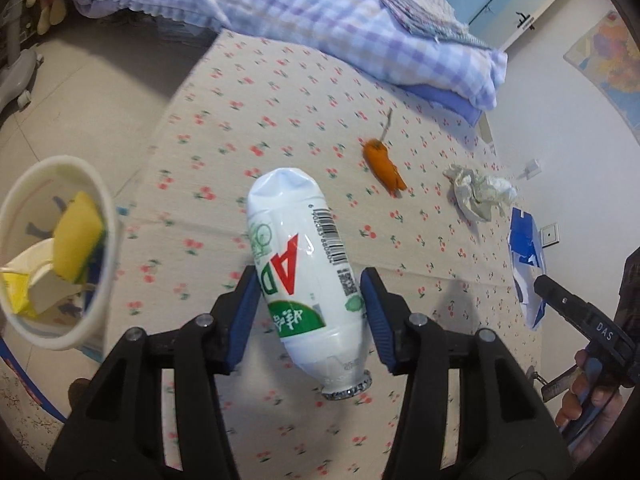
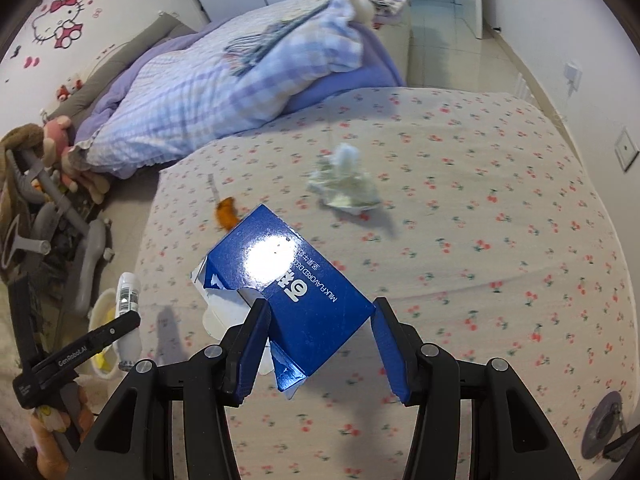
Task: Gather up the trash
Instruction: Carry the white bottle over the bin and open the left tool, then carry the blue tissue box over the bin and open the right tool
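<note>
My left gripper [image 1: 310, 304] is shut on a white AD milk bottle [image 1: 298, 276] and holds it above the cherry-print bed sheet [image 1: 248, 92], neck toward me. A white trash bin [image 1: 105, 216] with yellow wrappers inside stands at the left, beside the bed. My right gripper [image 2: 320, 326] is shut on a torn blue carton [image 2: 288, 280] above the sheet; it also shows in the left wrist view [image 1: 527, 240]. An orange wrapper [image 1: 382, 164] and a crumpled white paper [image 1: 478, 190] lie on the sheet beyond. The paper also shows in the right wrist view [image 2: 346, 184].
A purple checked duvet [image 1: 320, 12] is bunched at the far end of the bed. Tiled floor [image 1: 80, 80] lies left of the bed, with a grey ride-on toy [image 2: 80, 248] and plush toys [image 2: 60, 136]. A white wall [image 1: 568, 128] runs along the right.
</note>
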Available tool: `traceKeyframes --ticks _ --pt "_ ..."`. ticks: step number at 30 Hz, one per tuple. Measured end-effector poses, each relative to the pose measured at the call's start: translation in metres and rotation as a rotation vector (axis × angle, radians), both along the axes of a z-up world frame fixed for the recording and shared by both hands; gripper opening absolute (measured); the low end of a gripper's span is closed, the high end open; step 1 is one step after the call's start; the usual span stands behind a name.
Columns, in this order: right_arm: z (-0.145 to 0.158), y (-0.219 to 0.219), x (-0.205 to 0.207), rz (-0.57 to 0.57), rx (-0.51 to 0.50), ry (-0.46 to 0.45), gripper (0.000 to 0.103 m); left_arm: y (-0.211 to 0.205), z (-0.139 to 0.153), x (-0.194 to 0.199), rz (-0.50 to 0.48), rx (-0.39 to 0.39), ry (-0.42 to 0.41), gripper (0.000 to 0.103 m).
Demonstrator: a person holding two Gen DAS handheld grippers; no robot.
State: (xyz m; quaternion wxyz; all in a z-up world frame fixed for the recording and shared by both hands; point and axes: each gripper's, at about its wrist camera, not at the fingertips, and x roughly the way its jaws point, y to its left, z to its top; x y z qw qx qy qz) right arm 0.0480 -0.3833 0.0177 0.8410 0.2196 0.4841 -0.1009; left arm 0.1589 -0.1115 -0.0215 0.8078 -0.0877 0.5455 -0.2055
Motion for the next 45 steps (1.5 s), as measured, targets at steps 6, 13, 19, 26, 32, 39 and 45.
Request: traceKeyframes --ticks 6,13,19,26,32,39,45 --pt "0.008 0.045 0.016 0.075 0.000 -0.024 0.053 0.056 0.013 0.002 0.069 0.008 -0.037 0.053" --pt "0.006 0.099 0.039 0.160 0.004 -0.026 0.053 0.117 0.017 0.008 0.178 -0.001 -0.037 0.053" --pt "0.002 0.138 0.053 0.223 0.003 -0.020 0.053 0.157 0.014 0.013 0.245 0.030 -0.040 0.053" --pt "-0.002 0.177 0.067 0.282 0.015 -0.022 0.053 0.189 0.002 0.023 0.306 0.058 -0.037 0.054" --pt "-0.007 0.200 0.078 0.315 0.010 -0.017 0.053 0.216 -0.002 0.026 0.396 0.082 -0.038 0.084" --pt "-0.016 0.229 0.090 0.360 -0.013 0.000 0.053 0.233 -0.001 0.016 0.398 0.153 -0.047 0.098" --pt "-0.023 0.258 0.101 0.411 -0.018 0.007 0.053 0.255 -0.004 0.005 0.404 0.194 -0.033 0.099"
